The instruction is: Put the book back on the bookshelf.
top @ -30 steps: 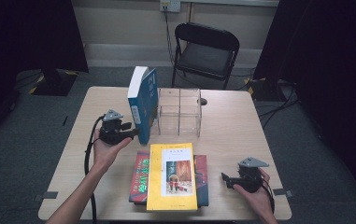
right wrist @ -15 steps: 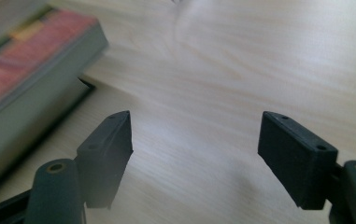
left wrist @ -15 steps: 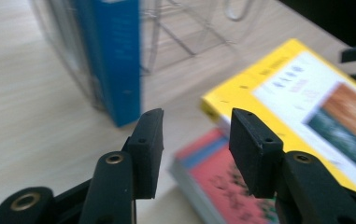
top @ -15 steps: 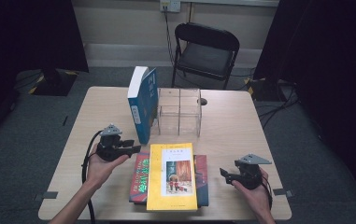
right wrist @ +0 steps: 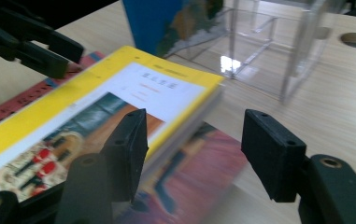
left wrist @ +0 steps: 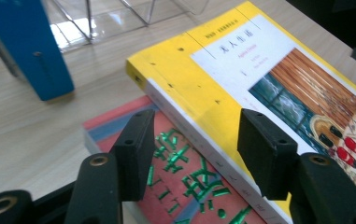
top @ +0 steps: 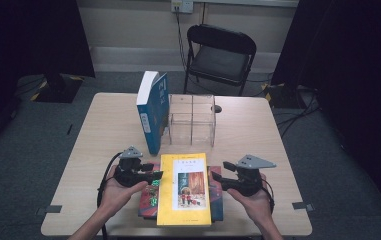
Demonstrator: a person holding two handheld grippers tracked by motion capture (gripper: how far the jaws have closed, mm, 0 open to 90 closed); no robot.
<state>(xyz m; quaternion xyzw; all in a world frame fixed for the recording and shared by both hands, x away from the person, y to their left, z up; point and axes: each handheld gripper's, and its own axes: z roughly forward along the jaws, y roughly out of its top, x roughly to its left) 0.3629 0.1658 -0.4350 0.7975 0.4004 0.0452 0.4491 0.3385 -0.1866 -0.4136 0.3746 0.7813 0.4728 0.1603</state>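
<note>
While the blue book [top: 152,111] stands beside the clear organizer [top: 191,119], the yellow book [top: 185,188] apparently awaits lifting near the desk's [top: 103,130] front edge, left gripper [top: 155,175] and right gripper [top: 215,177] flanking it, jaws apart, gripping nothing.

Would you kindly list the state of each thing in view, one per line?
Yellow book: flat, stacked on the red book.
Red book: flat on the table, at the bottom.
Blue book: upright, beside the rack.
Clear rack: upright, empty.
Chair: unfolded, vacant.
Left hand-held gripper: open at the yellow book's edge, jaws just opening.
Right hand-held gripper: open at its other edge, jaws just closing.
</note>
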